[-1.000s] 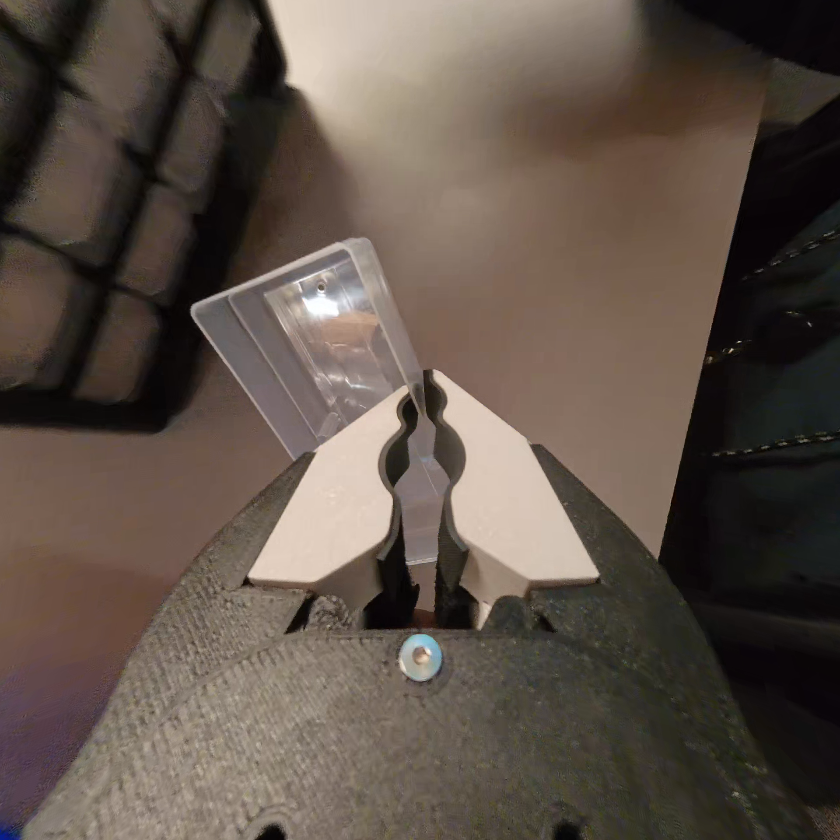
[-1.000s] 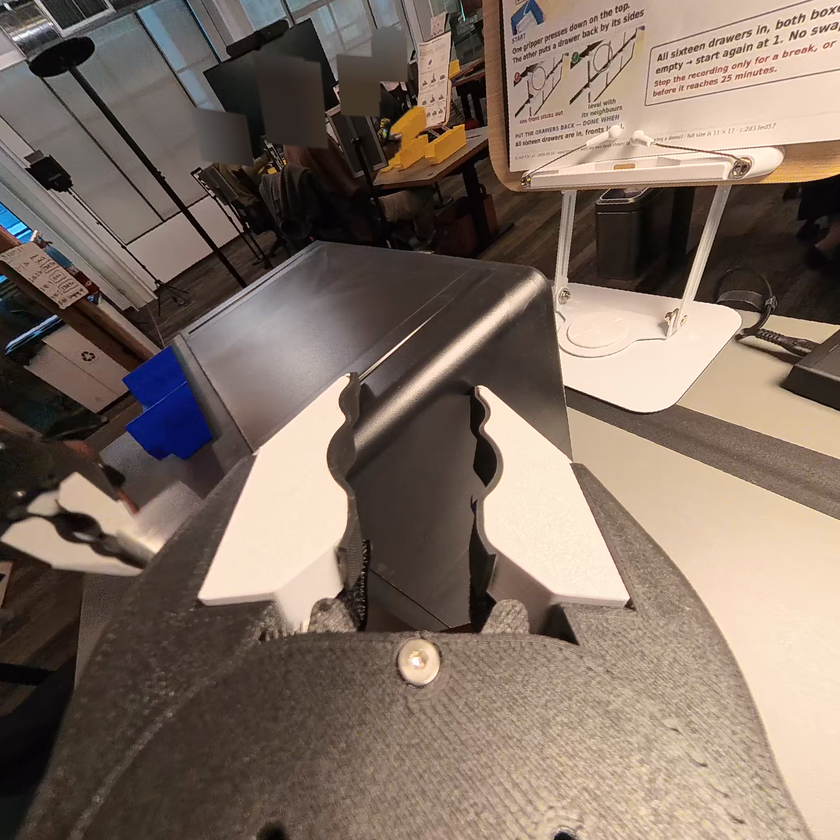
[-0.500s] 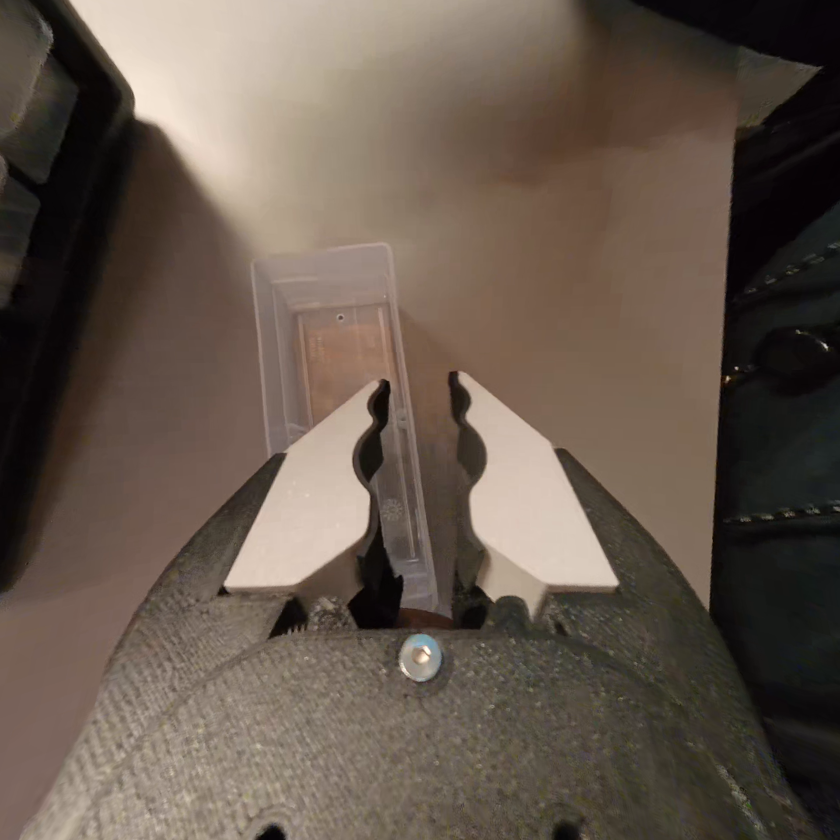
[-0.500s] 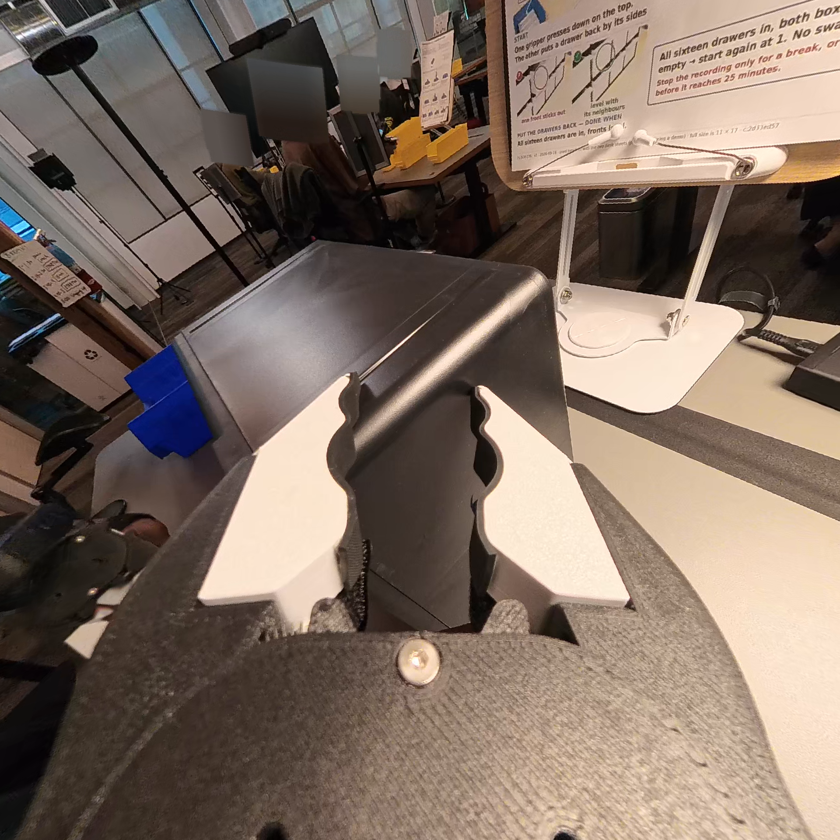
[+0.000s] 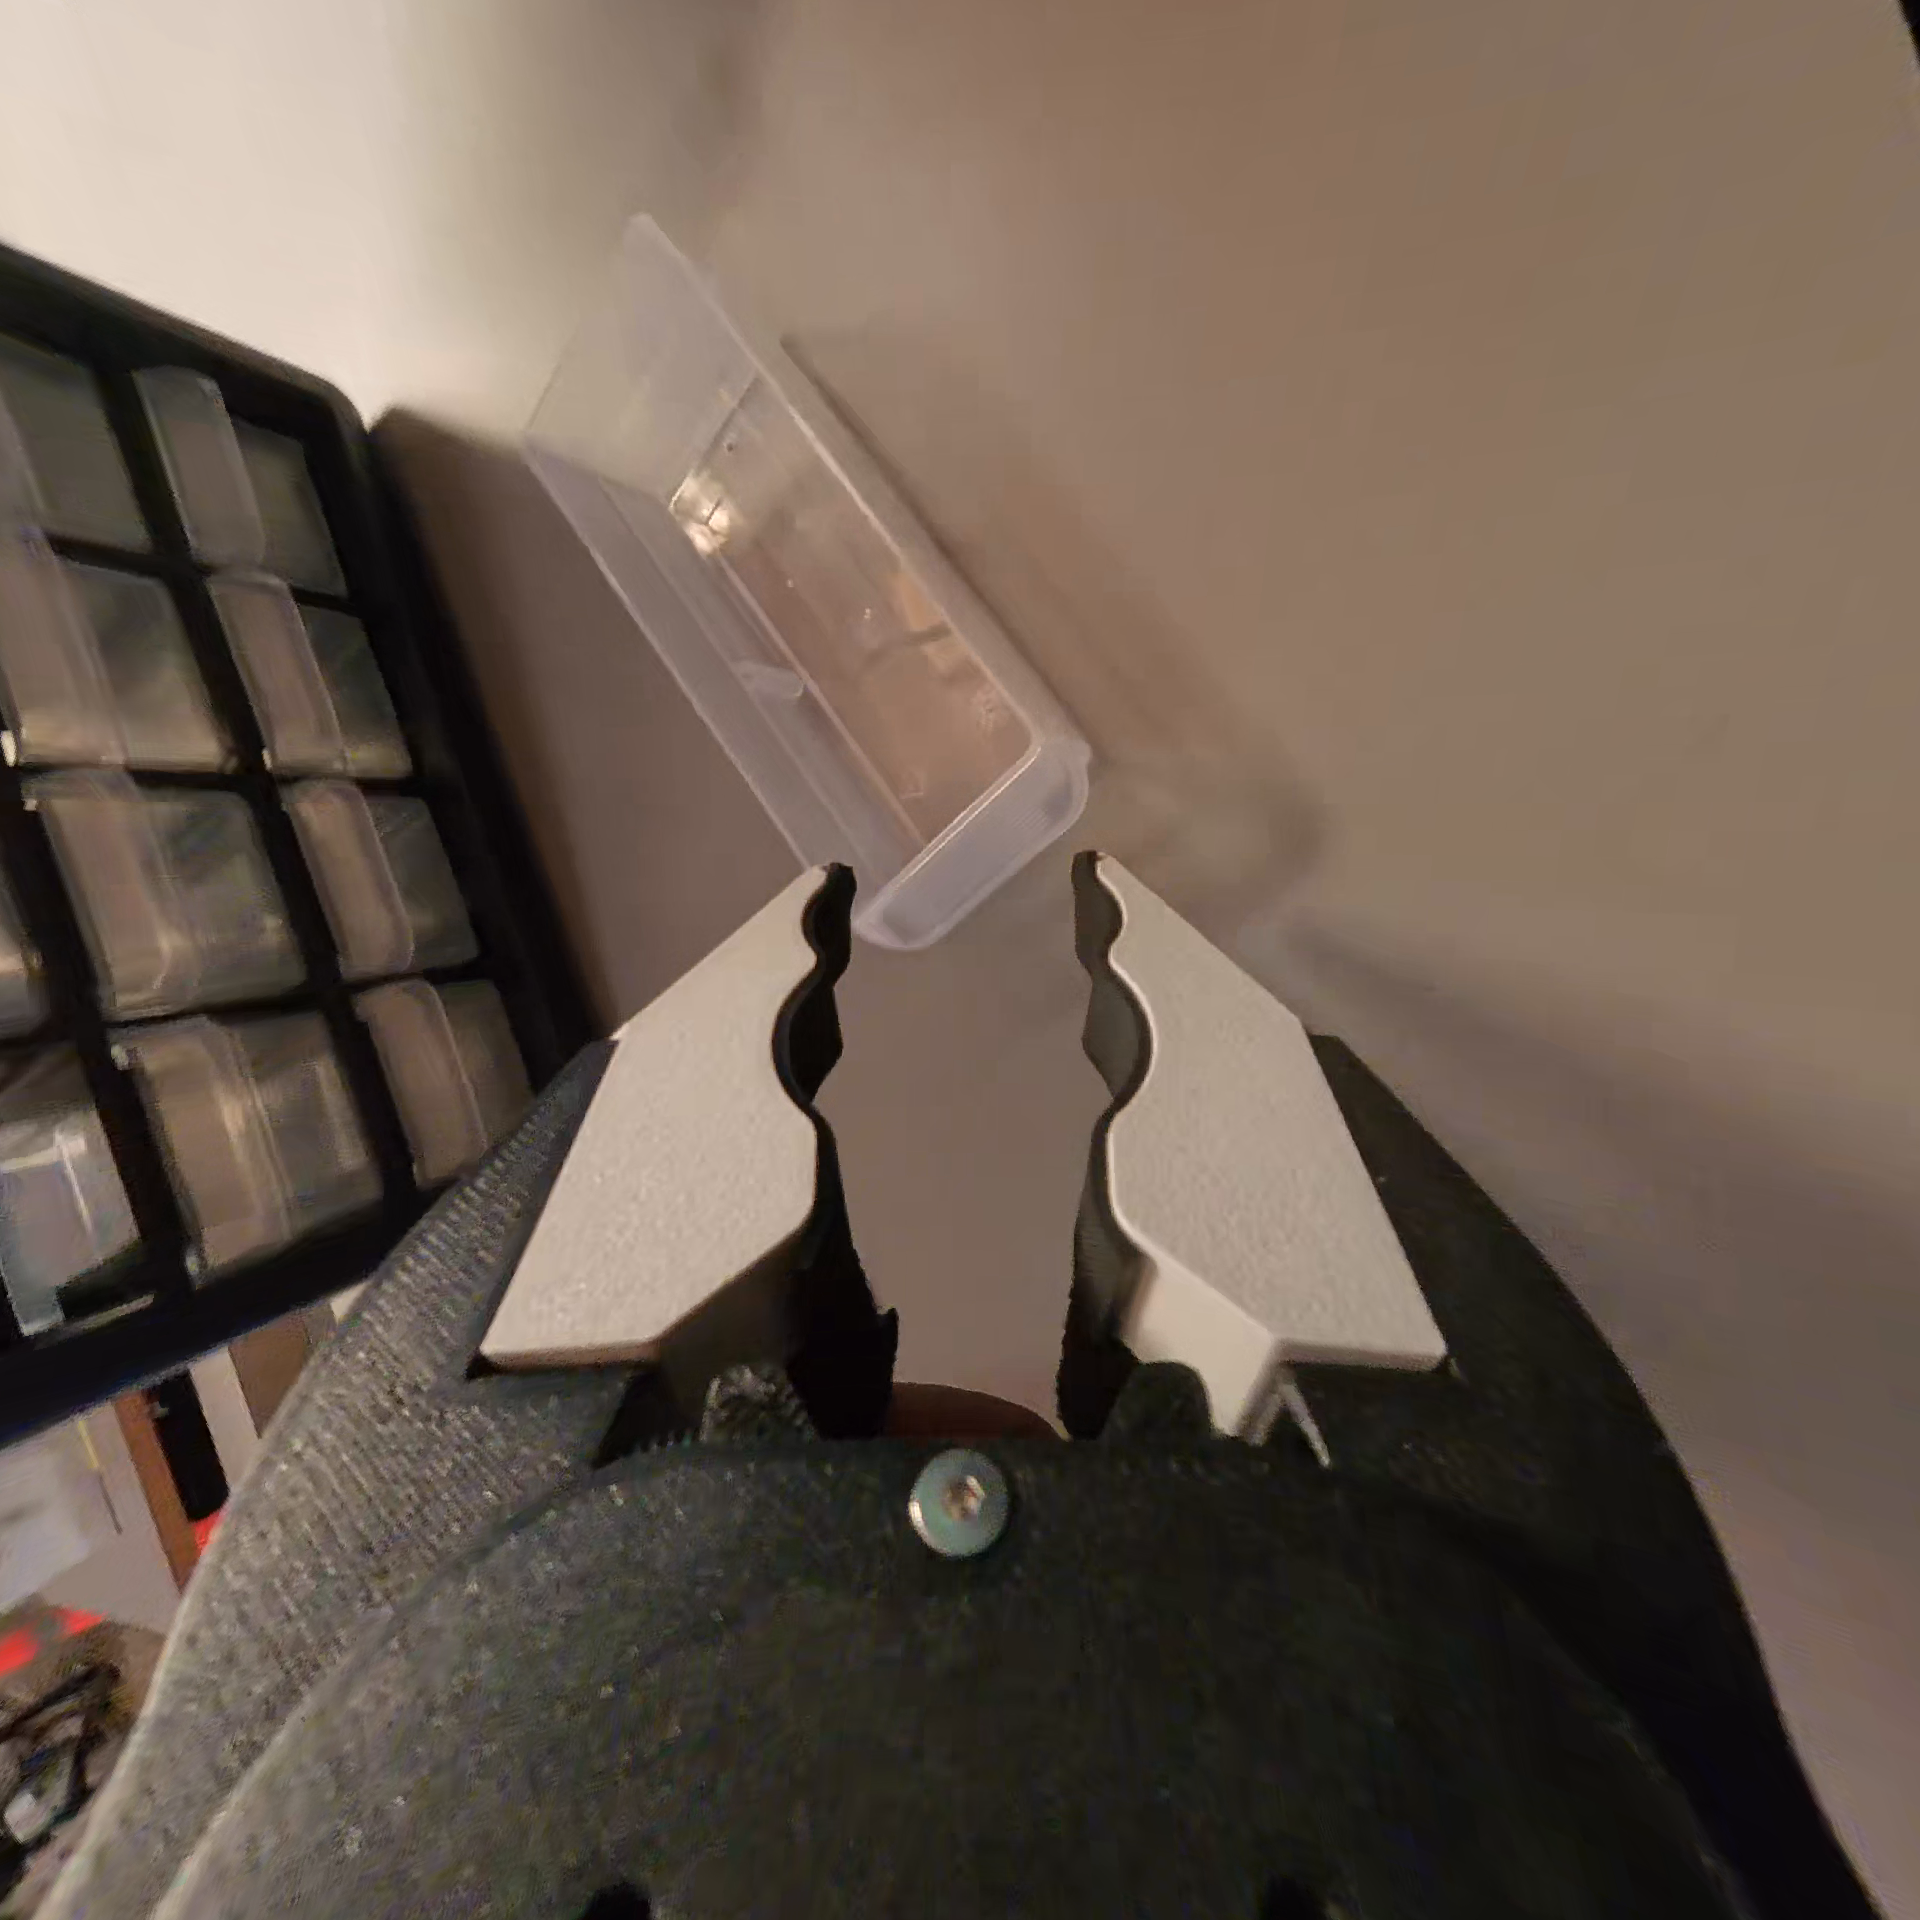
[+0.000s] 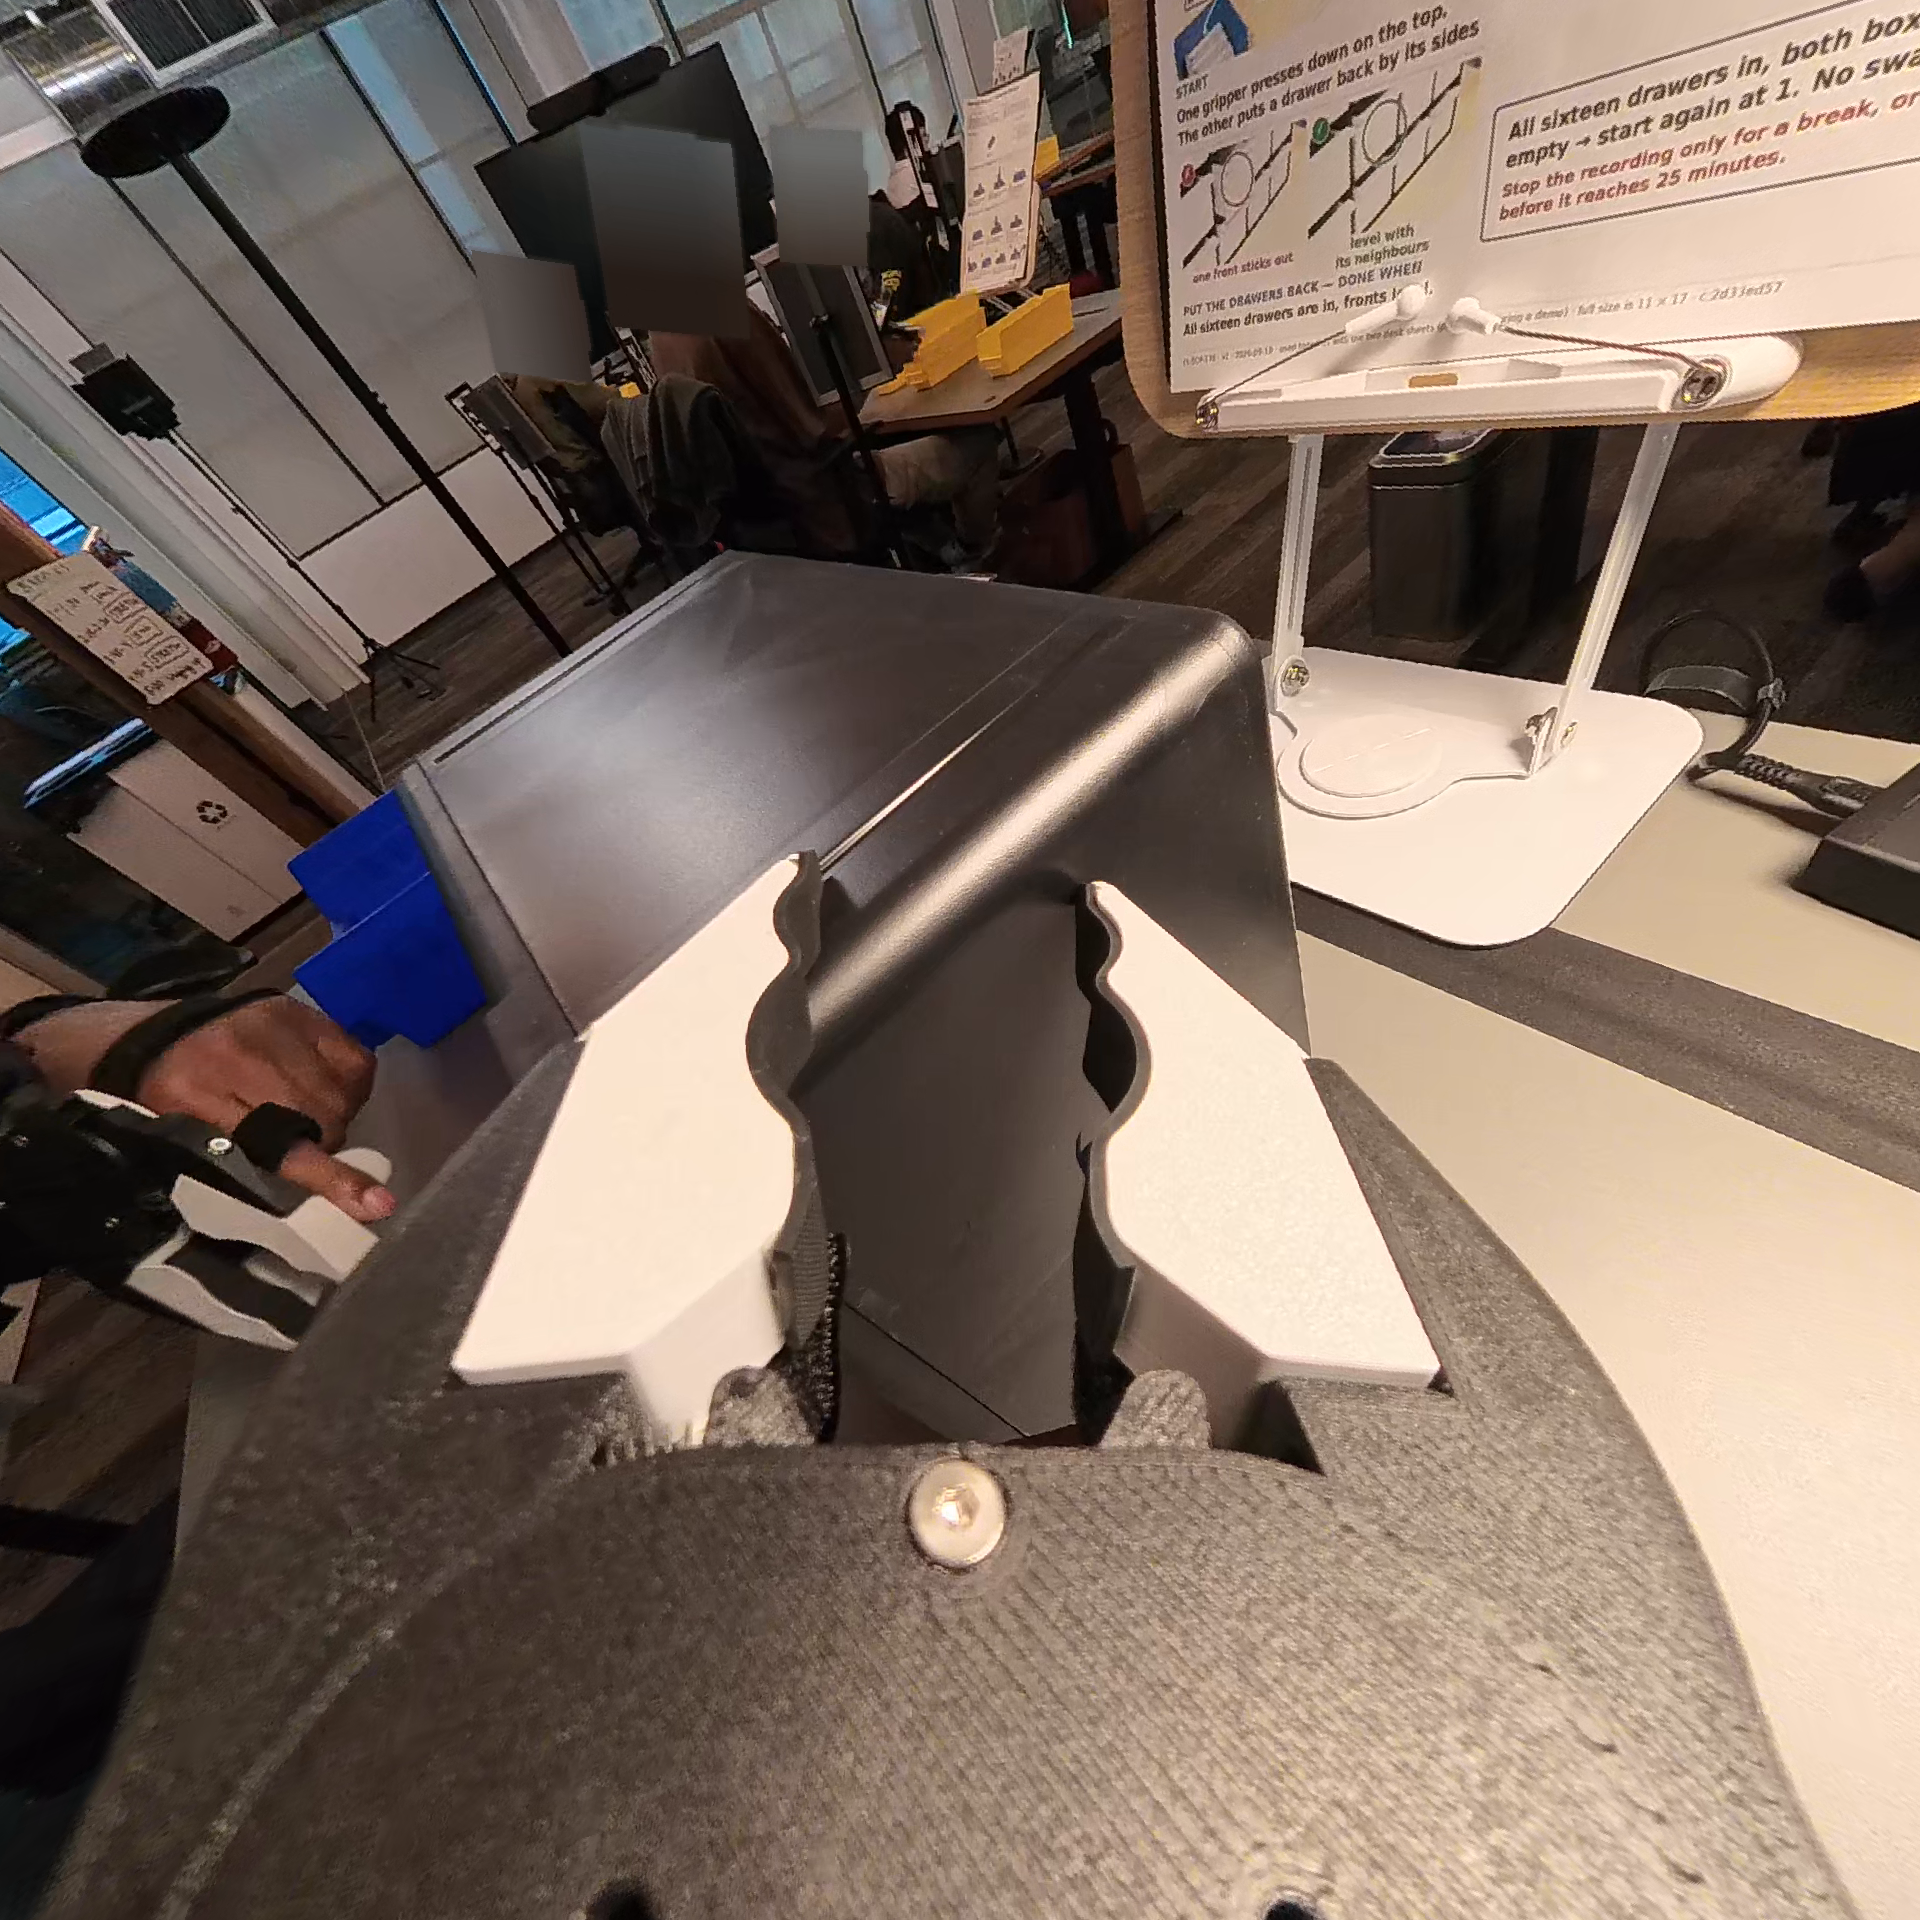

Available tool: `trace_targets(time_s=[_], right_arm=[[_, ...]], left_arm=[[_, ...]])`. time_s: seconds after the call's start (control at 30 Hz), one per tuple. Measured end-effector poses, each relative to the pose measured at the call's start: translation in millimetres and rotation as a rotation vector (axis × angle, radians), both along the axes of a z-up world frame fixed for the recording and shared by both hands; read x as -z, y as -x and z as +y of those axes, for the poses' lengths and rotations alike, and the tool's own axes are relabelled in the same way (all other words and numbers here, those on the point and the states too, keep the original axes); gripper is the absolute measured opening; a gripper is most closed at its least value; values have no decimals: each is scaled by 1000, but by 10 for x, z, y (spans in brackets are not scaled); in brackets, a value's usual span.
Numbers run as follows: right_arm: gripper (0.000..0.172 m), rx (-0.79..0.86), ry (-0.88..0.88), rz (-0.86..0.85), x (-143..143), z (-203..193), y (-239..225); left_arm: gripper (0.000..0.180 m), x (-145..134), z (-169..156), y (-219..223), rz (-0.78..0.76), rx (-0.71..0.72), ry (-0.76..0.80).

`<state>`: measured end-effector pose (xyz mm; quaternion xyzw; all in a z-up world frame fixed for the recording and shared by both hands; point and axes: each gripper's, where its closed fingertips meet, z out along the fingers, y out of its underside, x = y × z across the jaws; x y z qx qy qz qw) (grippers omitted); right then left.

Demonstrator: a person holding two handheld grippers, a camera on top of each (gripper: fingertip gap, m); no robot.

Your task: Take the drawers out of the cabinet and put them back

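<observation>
In the left wrist view a clear plastic drawer [image 5: 810, 623] lies on the beige table [image 5: 1455, 520], just beyond my fingertips. My left gripper [image 5: 961, 868] is open and holds nothing; neither pad touches the drawer. The black cabinet [image 5: 343, 582], with several clear drawers in its grid, stands at the left. In the right wrist view my right gripper [image 6: 948, 878] is open and sits at the cabinet's [image 6: 779, 748] top right edge, which runs between the fingers. The left gripper [image 6: 260, 1257], in a person's hand [image 6: 239, 1070], shows at the lower left.
A blue bin [image 6: 384, 935] stands behind the cabinet at the left. A white stand [image 6: 1455, 810] with an instruction sheet is at the back right, with a dark device [image 6: 1870, 852] and a cable beside it. A dark strip [image 6: 1610, 1018] crosses the table.
My left gripper was shut on the clear drawer's wall, then opened and drew back; the drawer now lies free on the table. The right gripper has not moved.
</observation>
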<state>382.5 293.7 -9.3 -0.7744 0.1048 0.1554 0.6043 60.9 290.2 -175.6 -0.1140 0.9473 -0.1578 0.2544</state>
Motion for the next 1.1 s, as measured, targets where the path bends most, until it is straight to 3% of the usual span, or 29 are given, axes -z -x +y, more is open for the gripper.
trace_targets(time_s=[0.17,0.27,0.47,0.63,0.83,1.0,1.1], right_arm=[[52,3,0,-2,0,-1,0],[53,0,-1,-1,1,0,-2],[53,-4,-1,0,3,3,-9],[52,-1,0,-2,2,1,-7],[52,2,2,-6,3,0,-5],[52,0,1,-3,5,1,-7],[53,-1,2,-4,5,1,-7]], left_arm=[[38,225,-2,-110,-29,58,-88],[26,197,-25,-142,-51,55,-76],[19,-334,-145,-147,-95,-18,158],[19,-846,-9,-212,-135,-108,262],[19,-1202,186,-274,-116,-212,163],[19,-1306,334,-300,-86,-298,28],[19,-1342,376,-342,-75,-334,23]])
